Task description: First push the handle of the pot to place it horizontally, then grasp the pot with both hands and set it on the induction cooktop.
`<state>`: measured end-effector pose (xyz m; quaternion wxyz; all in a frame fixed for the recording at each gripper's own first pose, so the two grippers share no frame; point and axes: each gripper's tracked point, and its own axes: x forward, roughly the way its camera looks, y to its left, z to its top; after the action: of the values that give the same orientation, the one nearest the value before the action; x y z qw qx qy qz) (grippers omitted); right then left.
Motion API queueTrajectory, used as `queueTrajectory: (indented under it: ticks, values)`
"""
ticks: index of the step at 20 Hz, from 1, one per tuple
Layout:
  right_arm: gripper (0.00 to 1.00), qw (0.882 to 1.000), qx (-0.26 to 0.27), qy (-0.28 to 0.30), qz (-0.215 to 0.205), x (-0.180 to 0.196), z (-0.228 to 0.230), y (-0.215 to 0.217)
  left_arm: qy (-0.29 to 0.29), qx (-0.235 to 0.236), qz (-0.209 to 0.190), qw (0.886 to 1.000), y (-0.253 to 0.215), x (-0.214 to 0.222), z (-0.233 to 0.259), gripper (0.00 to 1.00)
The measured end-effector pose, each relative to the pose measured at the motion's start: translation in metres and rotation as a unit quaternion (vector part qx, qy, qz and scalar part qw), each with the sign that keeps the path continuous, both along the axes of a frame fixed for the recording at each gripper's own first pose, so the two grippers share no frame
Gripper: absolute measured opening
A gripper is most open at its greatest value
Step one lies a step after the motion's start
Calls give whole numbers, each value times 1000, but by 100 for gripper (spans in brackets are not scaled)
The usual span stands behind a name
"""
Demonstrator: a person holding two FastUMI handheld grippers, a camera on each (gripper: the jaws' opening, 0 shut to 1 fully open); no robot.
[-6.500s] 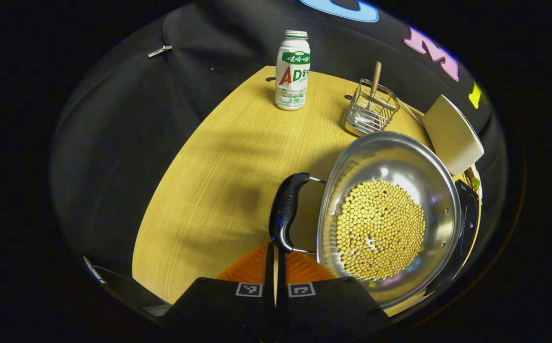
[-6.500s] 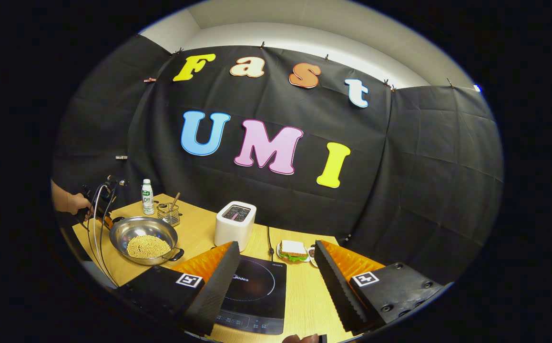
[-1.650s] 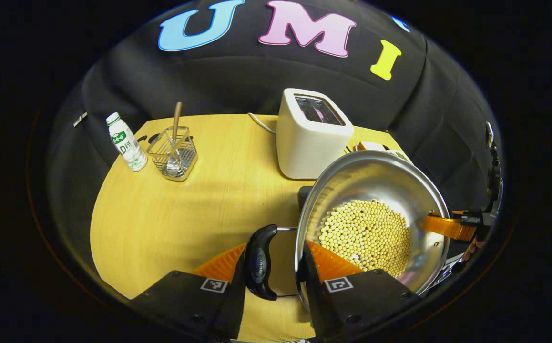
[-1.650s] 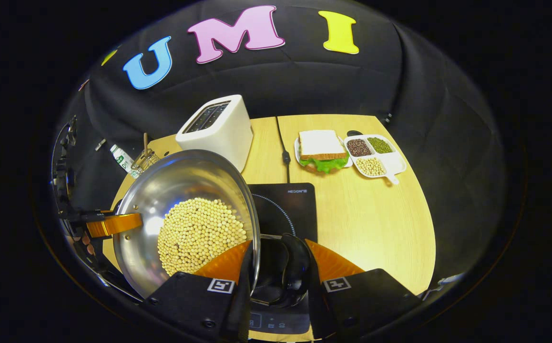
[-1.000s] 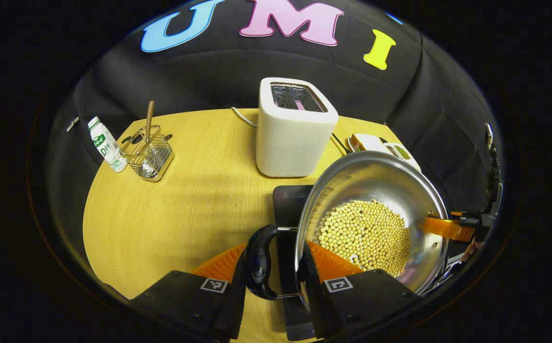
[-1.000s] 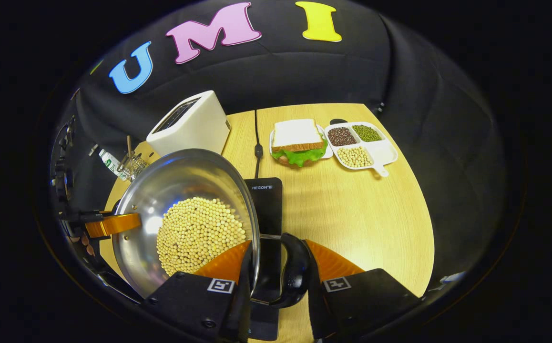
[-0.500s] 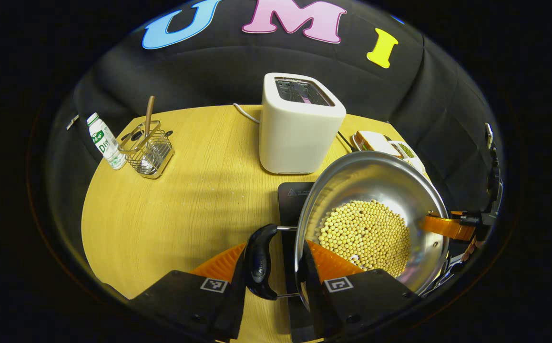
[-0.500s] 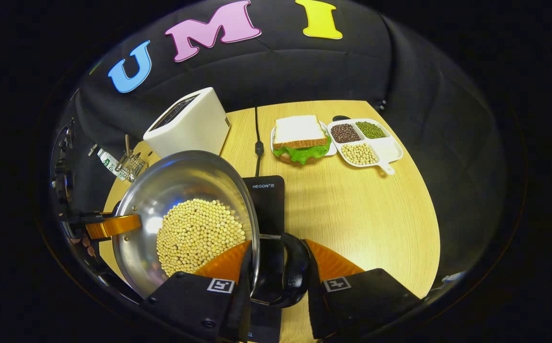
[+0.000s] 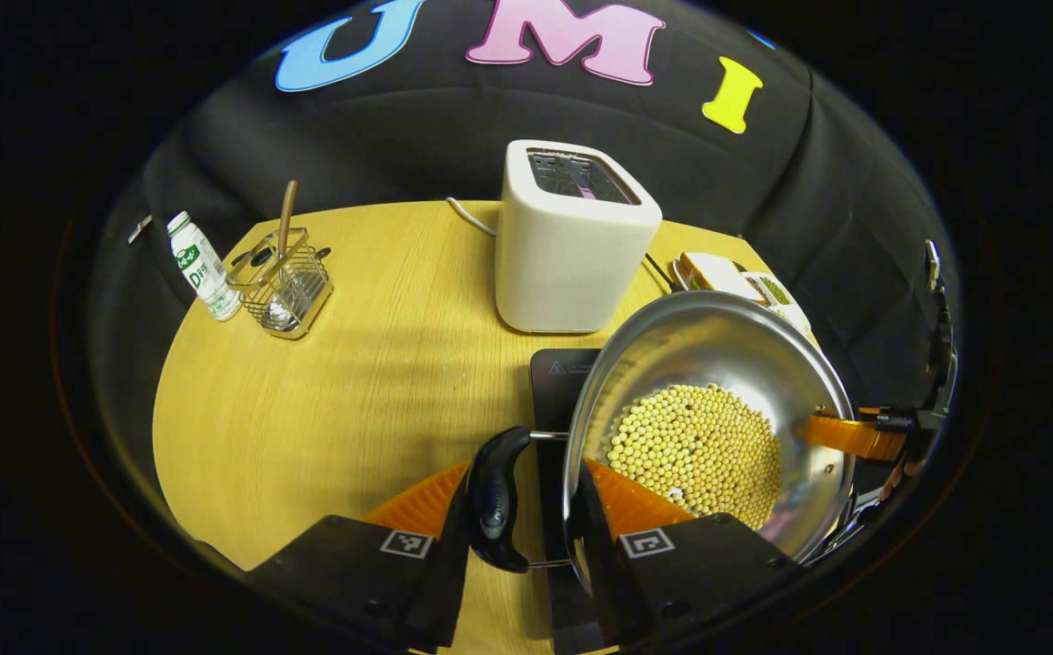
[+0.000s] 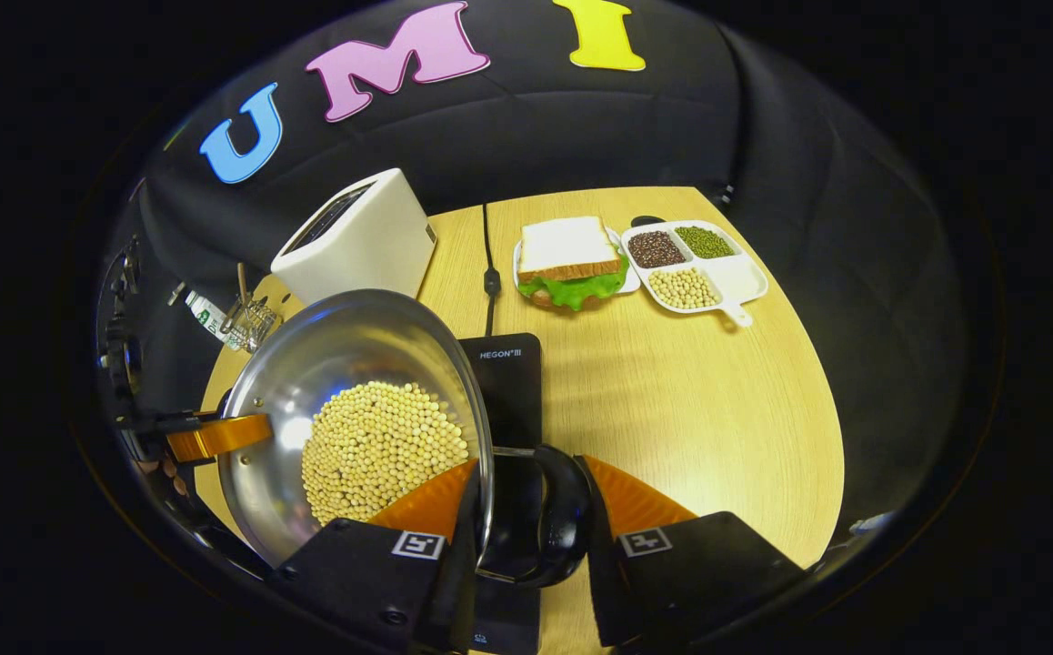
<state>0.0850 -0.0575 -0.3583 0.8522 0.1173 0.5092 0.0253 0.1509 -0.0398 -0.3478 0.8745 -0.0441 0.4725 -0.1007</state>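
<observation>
A pale wood-grain table [image 9: 326,391] is carrying the scene inside a black-cloth booth. The left gripper [image 9: 519,523] is clamping one glossy black handle [image 9: 493,496] of the pot [image 9: 717,355], and the right gripper [image 10: 526,518] is clamping the other handle [image 10: 561,514]. The shiny steel bowl, full of round pale beans [image 9: 695,450], is hanging beside both sets of fingers, over the flat black induction cooktop [image 10: 506,382]. Lowering it level and centred seems wise, or the beans may roll out.

I see a shiny silver pot [image 9: 717,346] of pale yellow beans [image 9: 695,450], a white toaster [image 9: 572,246], a black cooktop [image 10: 504,382].
</observation>
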Motion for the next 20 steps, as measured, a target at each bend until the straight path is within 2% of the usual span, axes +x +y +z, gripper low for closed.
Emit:
queueTrajectory:
  ticks: [1, 4, 6, 7, 8, 9, 10, 11, 16, 20]
  values:
    - [56, 1000, -1, 0, 1, -1, 0, 0, -3, 1, -2, 1000, 0, 0, 1, 60]
    - [60, 1000, -7, -7, 4, 2, 0, 0, -4, 5, -8, 1000, 0, -3, 0, 63]
    - [57, 1000, -6, -12, 12, 1, 2, 6, -2, 1, -7, 1000, -3, -6, 0, 65]
    - [69, 1000, -5, -15, 16, -2, 8, 8, -5, -3, -5, 1000, -5, -8, 2, 70]
    - [72, 1000, -7, -18, 18, -2, 9, 10, -10, -3, -4, 1000, -6, -9, 4, 76]
    - [85, 1000, -9, -20, 19, -1, 10, 10, -18, 2, -3, 1000, -5, -9, 6, 87]
    - [98, 1000, -11, -22, 19, 0, 9, 11, -25, 8, -4, 1000, -5, -10, 11, 90]
    - [100, 999, -13, -28, 17, 0, 16, 12, -31, 15, -4, 999, -4, -10, 14, 99]
    - [99, 997, -30, -70, 1, 5, 43, 7, -65, 30, -6, 997, 3, -16, 44, 96]
    - [99, 991, -47, -127, -20, 10, 86, -4, -122, 22, 2, 992, 6, -19, 88, 95]
